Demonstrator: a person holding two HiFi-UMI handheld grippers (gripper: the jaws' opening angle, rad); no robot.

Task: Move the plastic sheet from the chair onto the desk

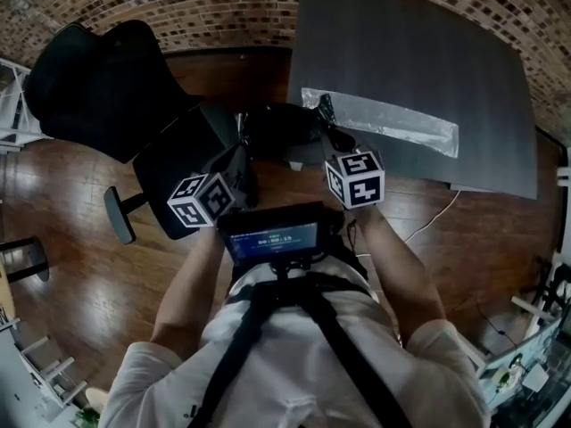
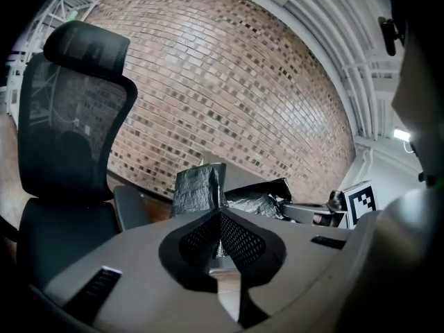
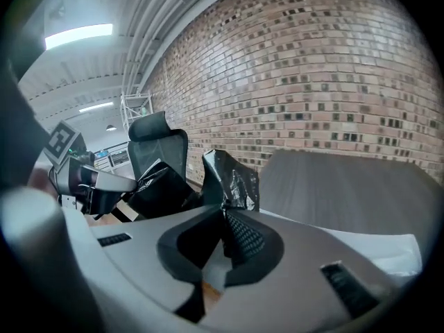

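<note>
A workroom of the office or lab kind, in an industrial-looking building; a black mesh-backed office chair [image 1: 107, 87] with a headrest stands on a polished wooden floor [image 1: 71, 266] beside a wide grey desk [image 1: 419, 69]; a bare brick wall [image 2: 229, 82] runs behind both; a long strip light [image 3: 78, 35] glows under a white ribbed ceiling [image 3: 166, 19]; a white metal rack [image 3: 137, 106] stands further back; a thin white cable [image 1: 434, 214] trails over the floor by the desk.
</note>
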